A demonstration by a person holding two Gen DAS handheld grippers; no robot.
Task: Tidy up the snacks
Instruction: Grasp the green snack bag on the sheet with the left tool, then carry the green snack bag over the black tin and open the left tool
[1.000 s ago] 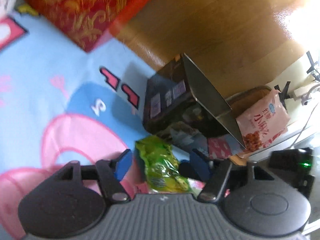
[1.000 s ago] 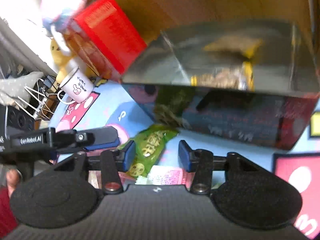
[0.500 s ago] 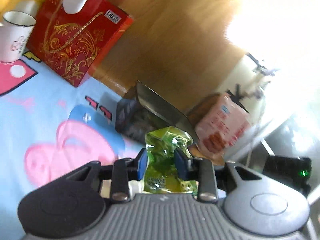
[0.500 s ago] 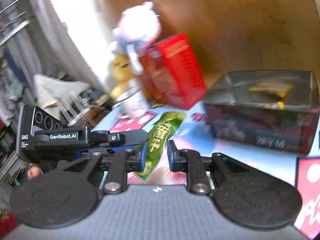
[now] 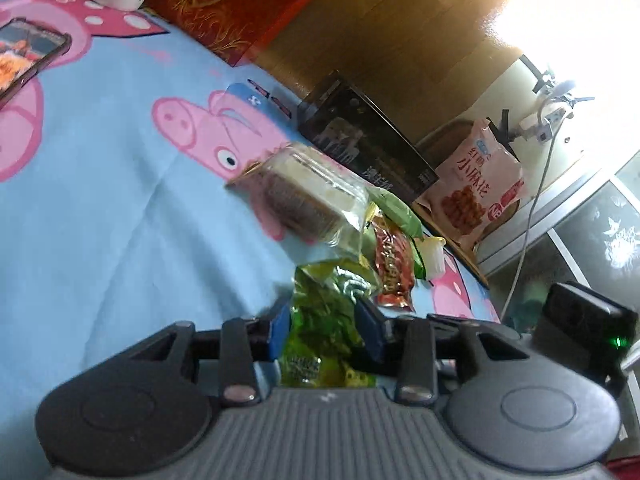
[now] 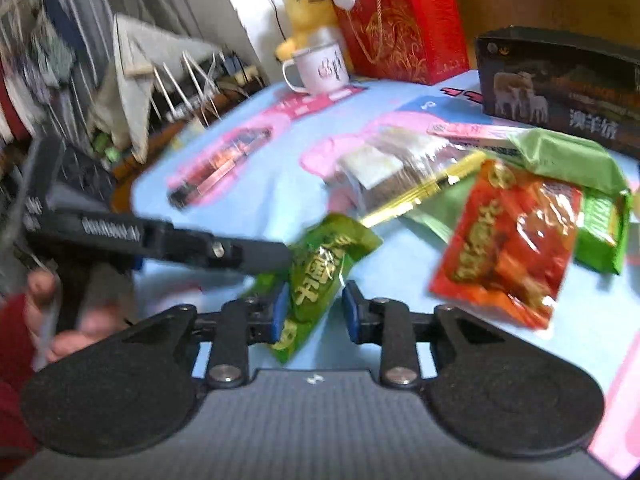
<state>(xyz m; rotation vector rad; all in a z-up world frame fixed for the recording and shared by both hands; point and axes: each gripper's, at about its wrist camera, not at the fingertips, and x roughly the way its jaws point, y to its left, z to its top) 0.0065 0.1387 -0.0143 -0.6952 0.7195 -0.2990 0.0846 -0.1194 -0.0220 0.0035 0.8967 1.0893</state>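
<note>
Opening, both grippers loosen around green packets: the left gripper (image 5: 324, 328) with a crinkled green packet (image 5: 320, 328) between its jaws, the right gripper (image 6: 314, 308) with another green packet (image 6: 320, 272). Farther off, a red packet (image 6: 508, 244) and clear-wrapped cake (image 6: 392, 168) lie loose by the dark box (image 6: 560, 92); sorting looks barely begun.

At the far edge of your blue cartoon tablecloth (image 6: 256, 200) stands a white mug (image 6: 320, 69), a yellow plush toy (image 6: 310, 4) just behind it. A phone (image 5: 28, 54) lies on the cloth to the left, and a red gift bag (image 6: 400, 20) stands right of the mug.
</note>
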